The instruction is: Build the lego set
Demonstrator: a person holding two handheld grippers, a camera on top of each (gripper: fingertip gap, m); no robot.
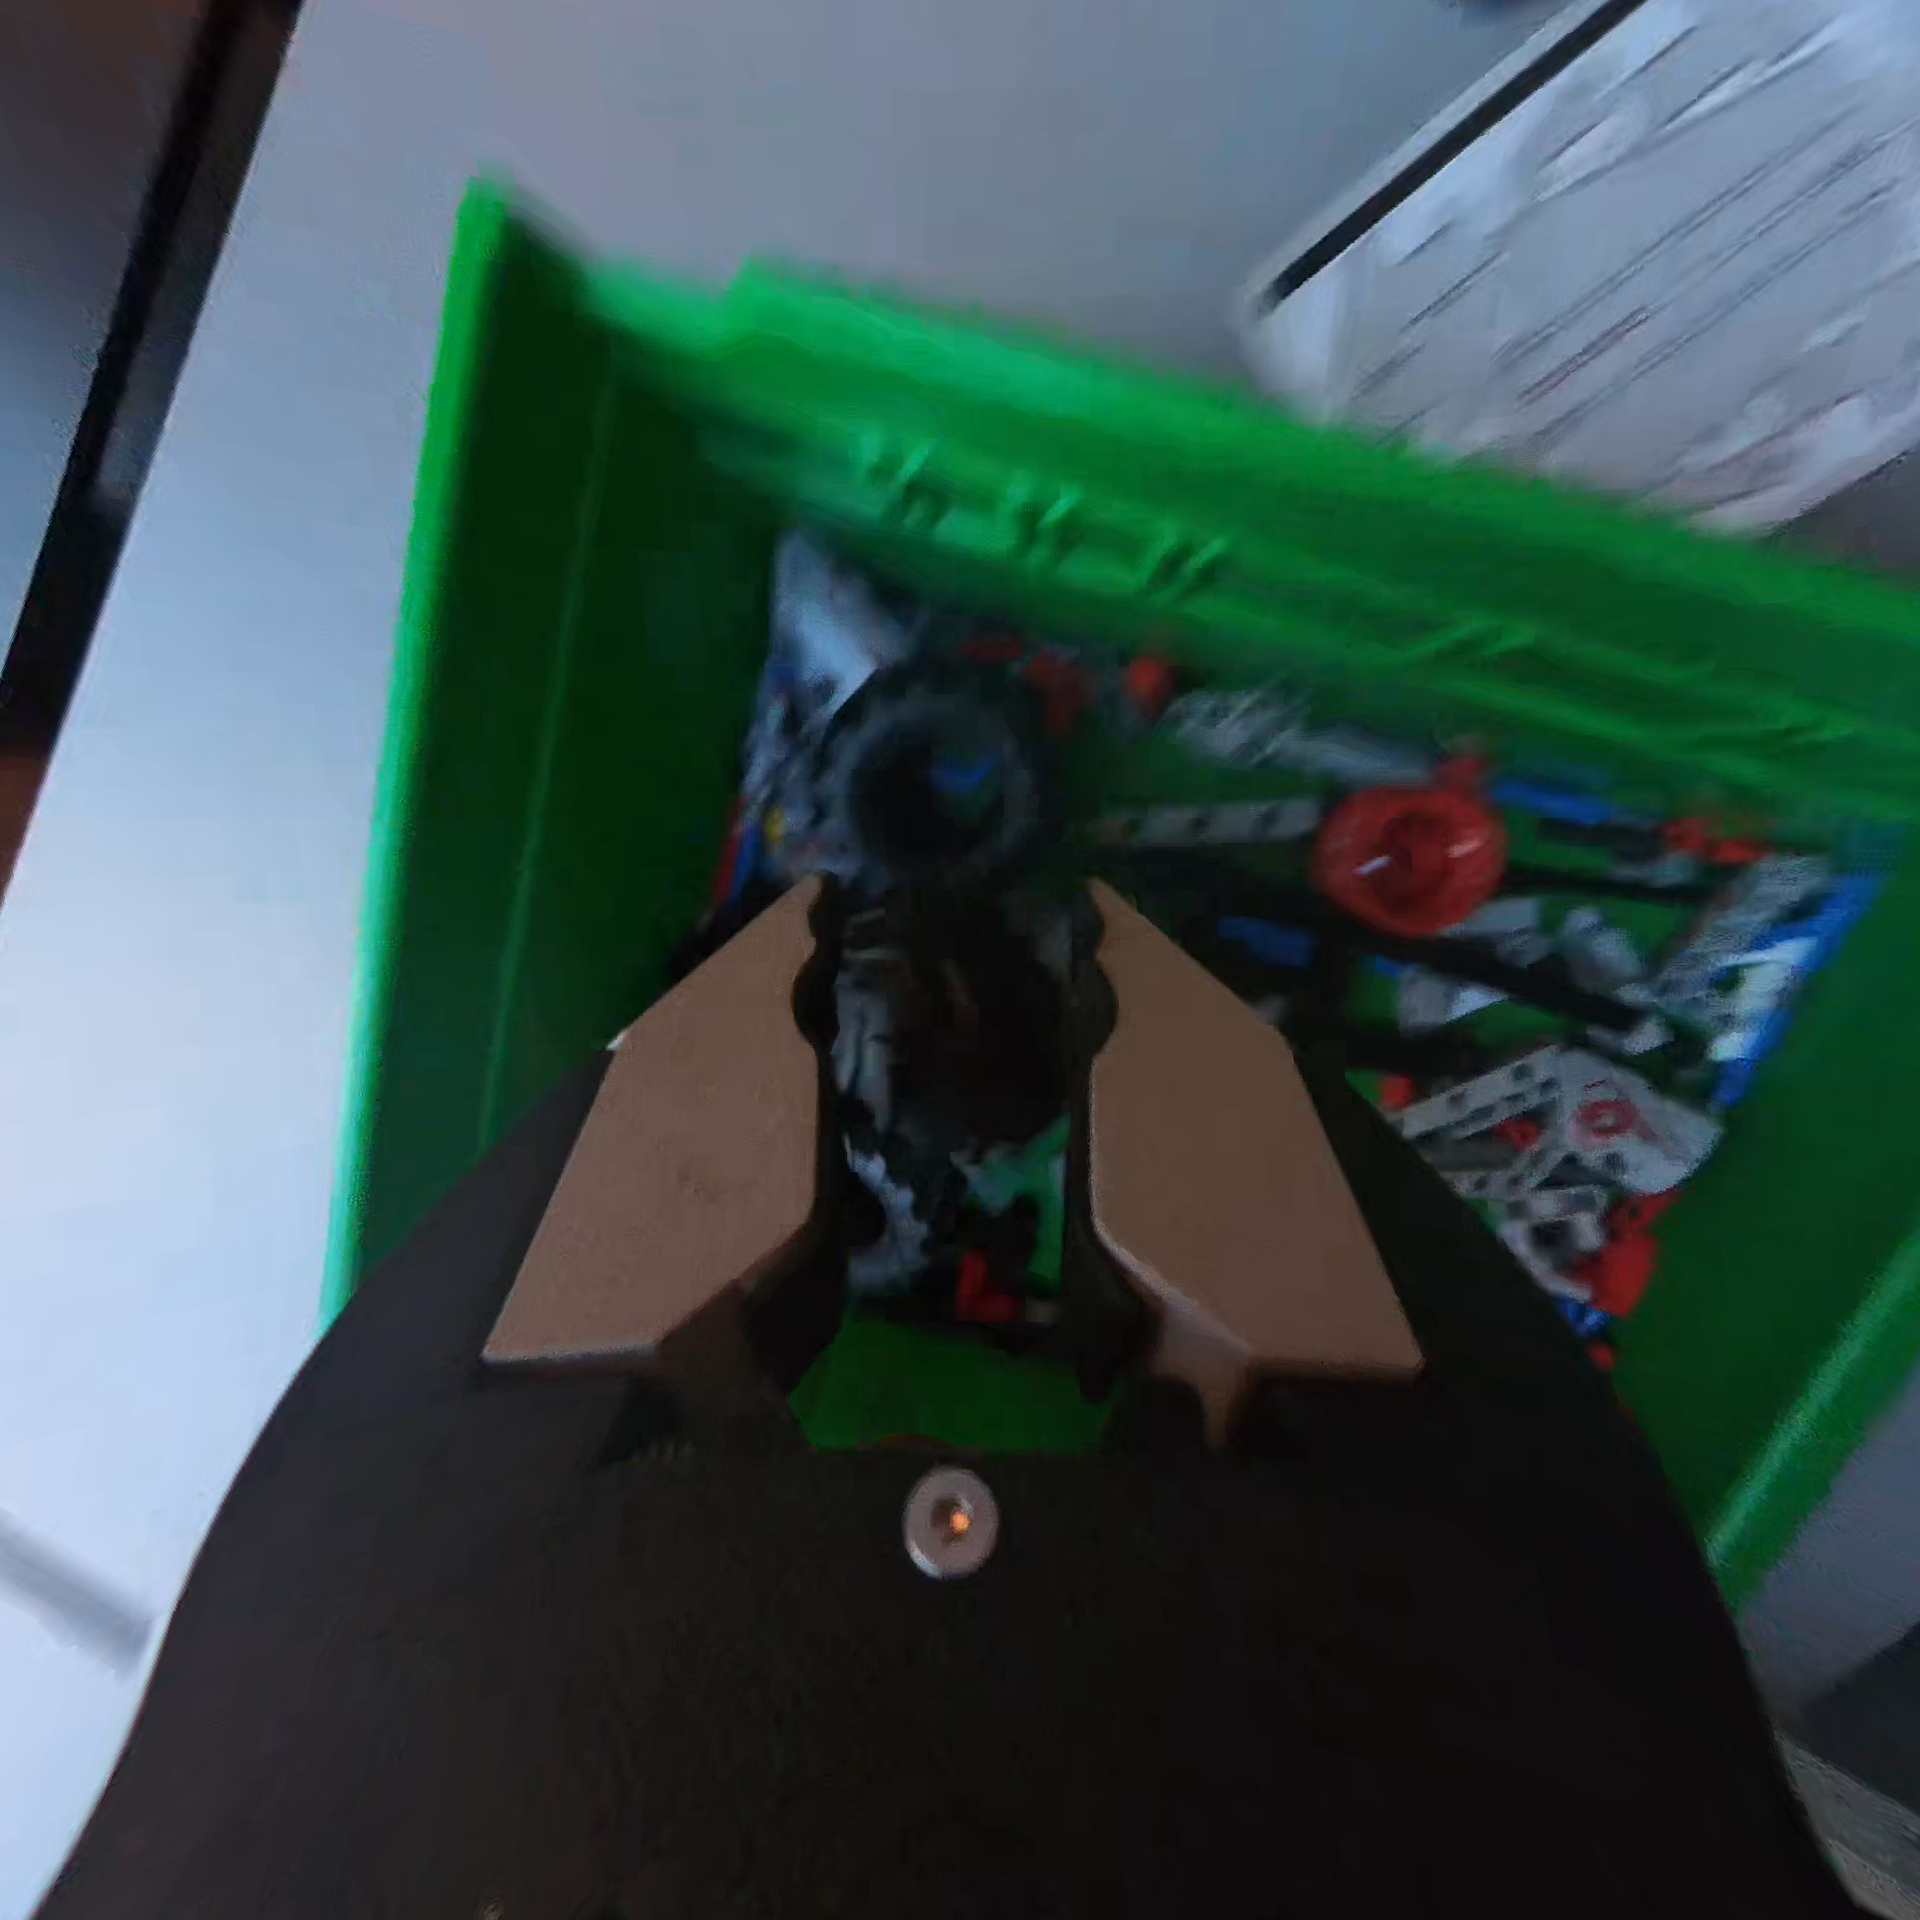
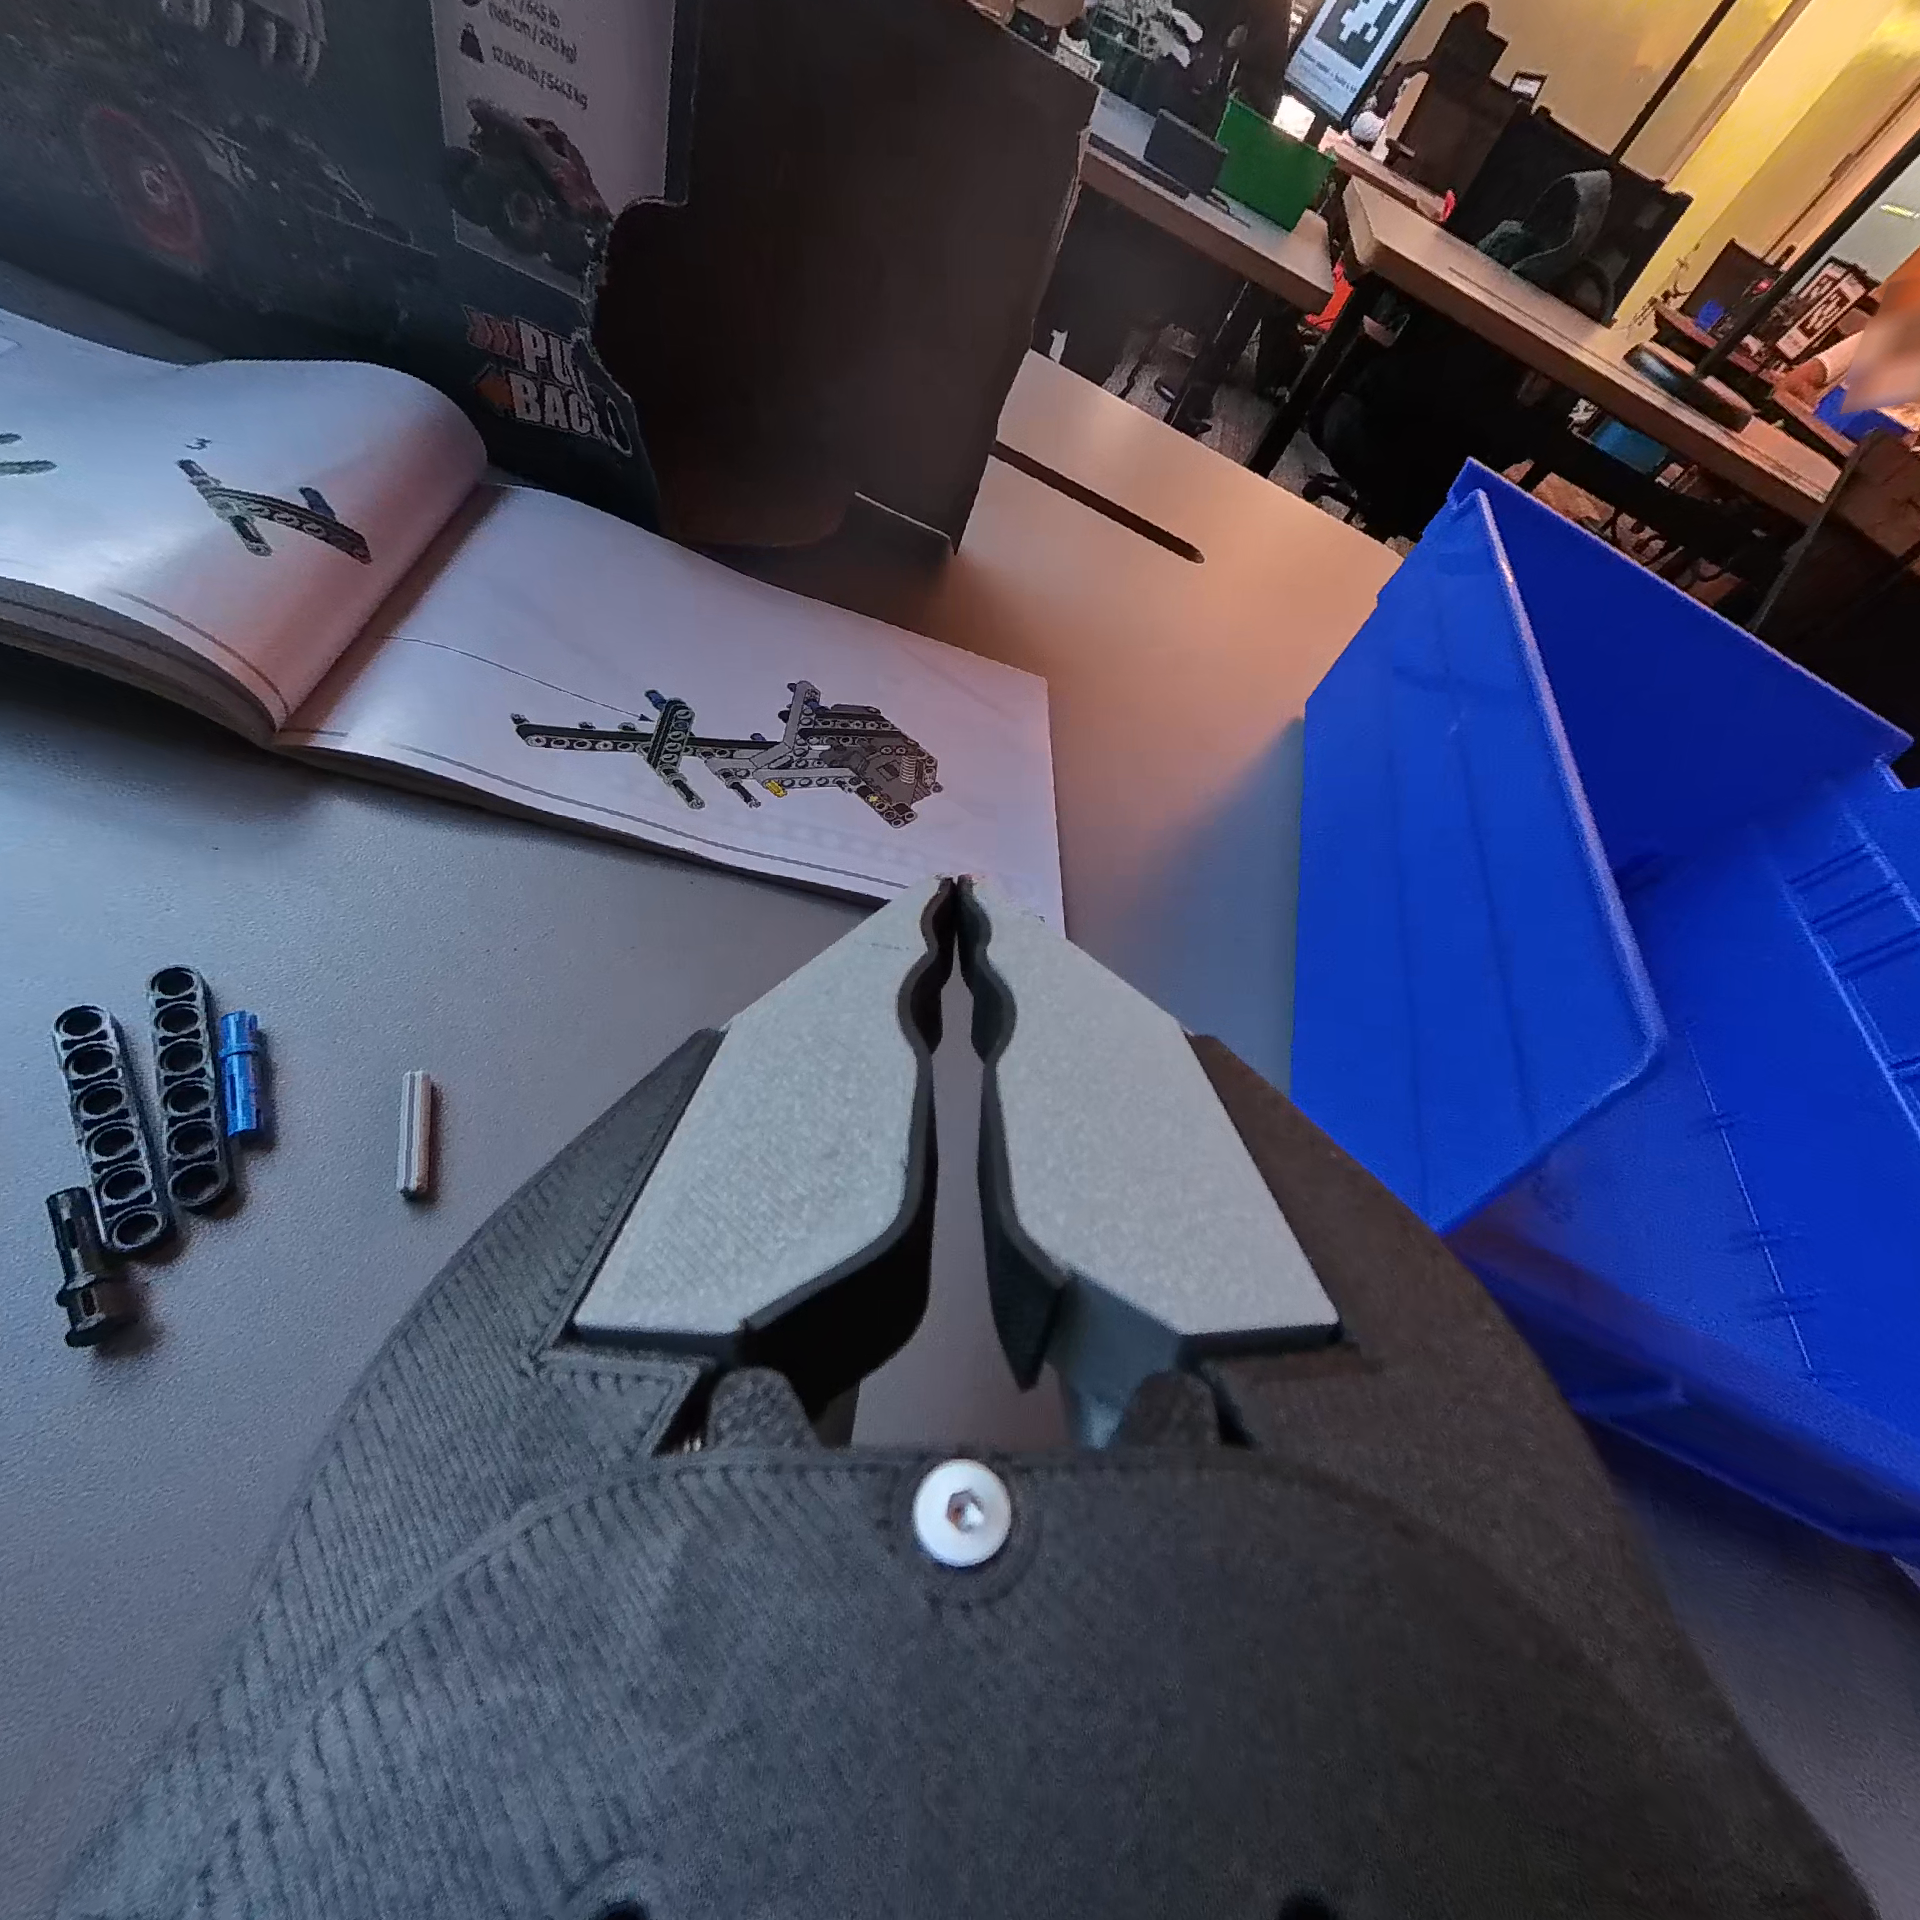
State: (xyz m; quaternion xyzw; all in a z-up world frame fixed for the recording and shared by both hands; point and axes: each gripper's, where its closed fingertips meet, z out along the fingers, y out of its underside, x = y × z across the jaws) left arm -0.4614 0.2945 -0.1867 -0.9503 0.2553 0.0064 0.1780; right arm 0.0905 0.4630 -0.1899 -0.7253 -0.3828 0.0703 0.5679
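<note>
In the left wrist view my left gripper (image 1: 956,899) is over a green bin (image 1: 540,727) that holds several loose red, blue, grey and black lego pieces (image 1: 1538,1039). Its jaws stand partly apart with a black lego assembly (image 1: 956,997) filling the gap between them; the frame is blurred. In the right wrist view my right gripper (image 2: 956,883) is shut and empty above the table, at the near edge of the open instruction booklet (image 2: 582,665). Two black beams (image 2: 145,1112), a blue pin (image 2: 244,1081), a grey axle (image 2: 416,1132) and a black connector (image 2: 88,1268) lie to its left.
A blue bin (image 2: 1558,935) stands close on the right of my right gripper. The lego box (image 2: 343,197) stands behind the booklet. A red wheel (image 1: 1403,842) lies in the green bin. A white sheet (image 1: 1621,239) lies beyond the green bin. Other desks stand far behind. The grippers' ends are close to 60 cm from one another. The grey axle (image 2: 416,1132) is about 10 cm from my right fingertips.
</note>
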